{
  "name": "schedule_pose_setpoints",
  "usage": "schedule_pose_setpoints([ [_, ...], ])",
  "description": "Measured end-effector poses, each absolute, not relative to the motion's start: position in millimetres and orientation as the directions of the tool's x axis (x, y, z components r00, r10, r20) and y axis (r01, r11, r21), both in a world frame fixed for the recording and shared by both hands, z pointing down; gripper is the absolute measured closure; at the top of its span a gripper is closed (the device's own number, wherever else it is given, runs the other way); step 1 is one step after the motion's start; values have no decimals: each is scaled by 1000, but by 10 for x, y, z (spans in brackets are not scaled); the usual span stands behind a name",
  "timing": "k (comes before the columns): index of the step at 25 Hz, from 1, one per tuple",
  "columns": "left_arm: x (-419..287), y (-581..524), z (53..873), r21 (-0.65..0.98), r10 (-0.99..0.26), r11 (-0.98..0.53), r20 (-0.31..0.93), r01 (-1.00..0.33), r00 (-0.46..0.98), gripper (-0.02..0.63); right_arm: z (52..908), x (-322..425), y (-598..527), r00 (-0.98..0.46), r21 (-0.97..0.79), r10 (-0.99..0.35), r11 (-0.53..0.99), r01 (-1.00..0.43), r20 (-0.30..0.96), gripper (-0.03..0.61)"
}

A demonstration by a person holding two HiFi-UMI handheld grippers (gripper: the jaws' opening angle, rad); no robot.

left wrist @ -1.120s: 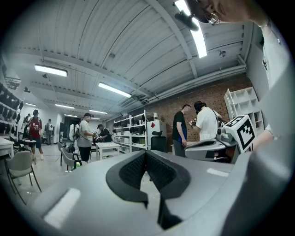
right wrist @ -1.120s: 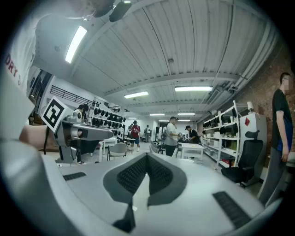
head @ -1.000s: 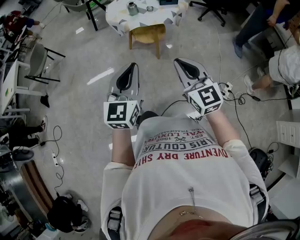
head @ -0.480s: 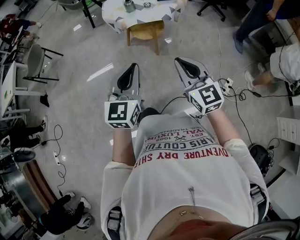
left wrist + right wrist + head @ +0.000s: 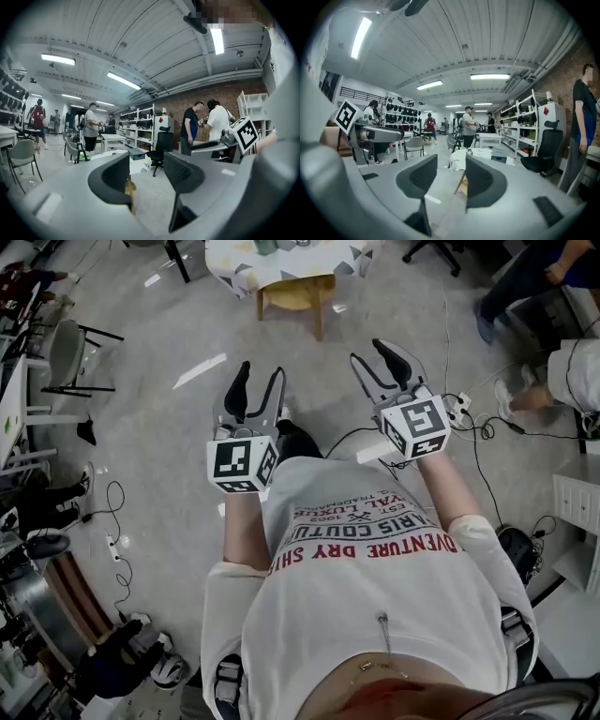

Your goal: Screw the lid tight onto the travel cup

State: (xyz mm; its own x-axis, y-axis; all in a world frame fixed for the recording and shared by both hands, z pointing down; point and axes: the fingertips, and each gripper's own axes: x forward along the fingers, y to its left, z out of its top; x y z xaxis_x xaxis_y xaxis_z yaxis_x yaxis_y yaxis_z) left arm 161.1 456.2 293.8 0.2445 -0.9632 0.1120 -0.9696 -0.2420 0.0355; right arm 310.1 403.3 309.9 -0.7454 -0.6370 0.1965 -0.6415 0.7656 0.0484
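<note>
Grey floor, head view: wide open from the left gripper and right gripper to one white table at the top edge. Left gripper view: jaws just opened, empty. Right gripper view: same; one travel cup stands far off on that table.

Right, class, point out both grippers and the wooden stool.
left gripper [image 5: 261,376], head view, midway between fingertips; jaws have just been opening, nothing between.
right gripper [image 5: 367,352], head view, midway between fingertips; jaws have just been opening, nothing between.
wooden stool [image 5: 295,289], head view, on its seat.
</note>
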Motion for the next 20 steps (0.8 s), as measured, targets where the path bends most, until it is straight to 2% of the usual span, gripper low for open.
schedule_pose_setpoints([
  [11, 597, 3364, 3173, 47, -949, -277, 147, -960, 280, 391, 3252, 2129, 2930, -724, 27, -646, 750, -661, 241, 422],
  [20, -358, 1921, 3121, 75, -900, -395, 171, -916, 402, 391, 3170, 1174, 1601, -653, 15, -701, 685, -729, 288, 422],
])
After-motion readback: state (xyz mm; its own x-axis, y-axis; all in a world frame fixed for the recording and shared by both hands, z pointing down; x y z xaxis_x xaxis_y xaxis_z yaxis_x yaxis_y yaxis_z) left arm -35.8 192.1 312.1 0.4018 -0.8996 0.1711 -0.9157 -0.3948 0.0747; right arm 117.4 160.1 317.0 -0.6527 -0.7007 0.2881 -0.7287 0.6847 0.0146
